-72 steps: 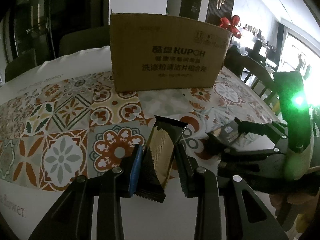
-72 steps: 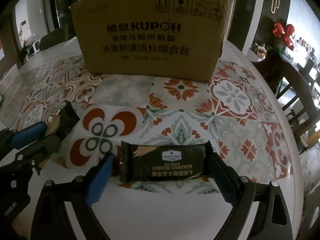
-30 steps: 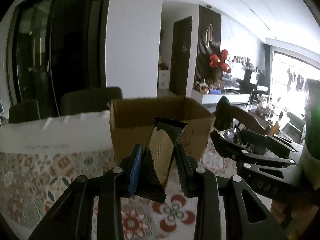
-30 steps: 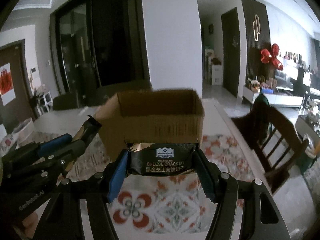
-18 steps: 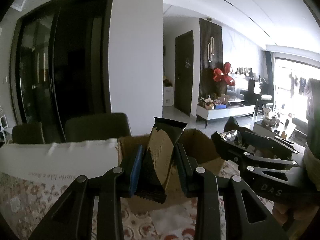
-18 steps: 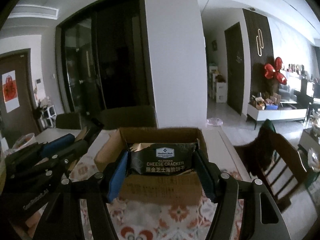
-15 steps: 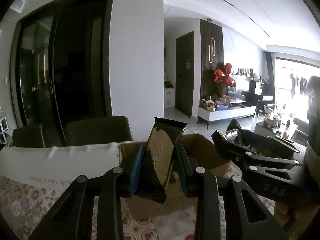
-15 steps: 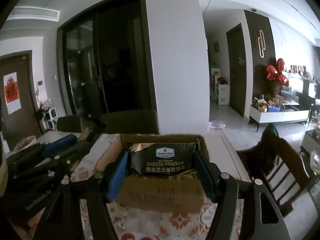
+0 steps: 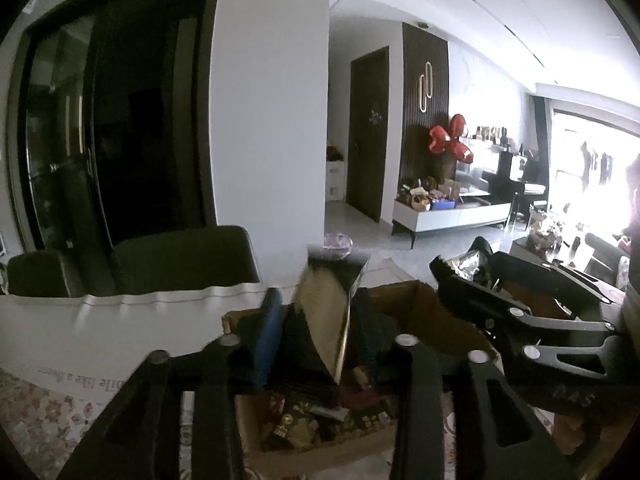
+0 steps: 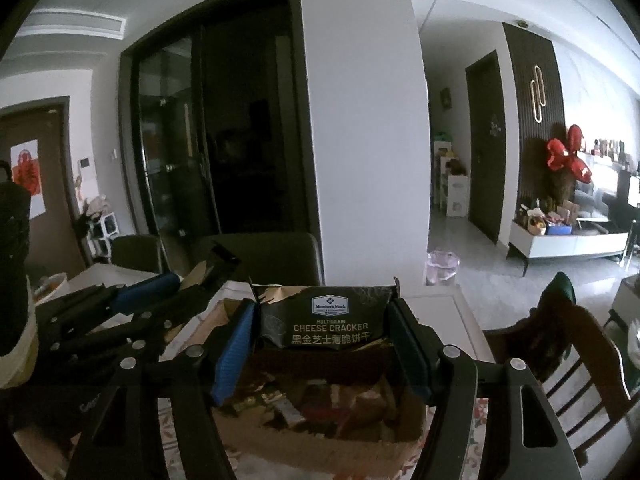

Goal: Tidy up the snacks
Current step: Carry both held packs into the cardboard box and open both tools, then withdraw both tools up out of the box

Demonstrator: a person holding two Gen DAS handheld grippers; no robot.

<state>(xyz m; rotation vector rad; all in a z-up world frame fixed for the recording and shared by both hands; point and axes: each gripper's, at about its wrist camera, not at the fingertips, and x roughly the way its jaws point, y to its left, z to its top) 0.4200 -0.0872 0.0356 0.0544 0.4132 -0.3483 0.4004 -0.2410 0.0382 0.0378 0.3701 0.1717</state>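
Both packets hang over the open brown cardboard box [image 10: 320,432] on the patterned worktop [image 9: 36,420], held high enough, I'd judge, to clear its rim before dropping among the snacks inside. The right gripper [image 10: 320,344] clamps the black cheese cracker packet [image 10: 326,322] by its ends, label outward; the left gripper [image 9: 316,336] pinches a black-and-gold snack packet [image 9: 320,320] standing on end.

Patterned tablecloth [image 10: 478,412] on the table, open cardboard box [image 10: 320,450] on it — snack packets inside (indistinct)
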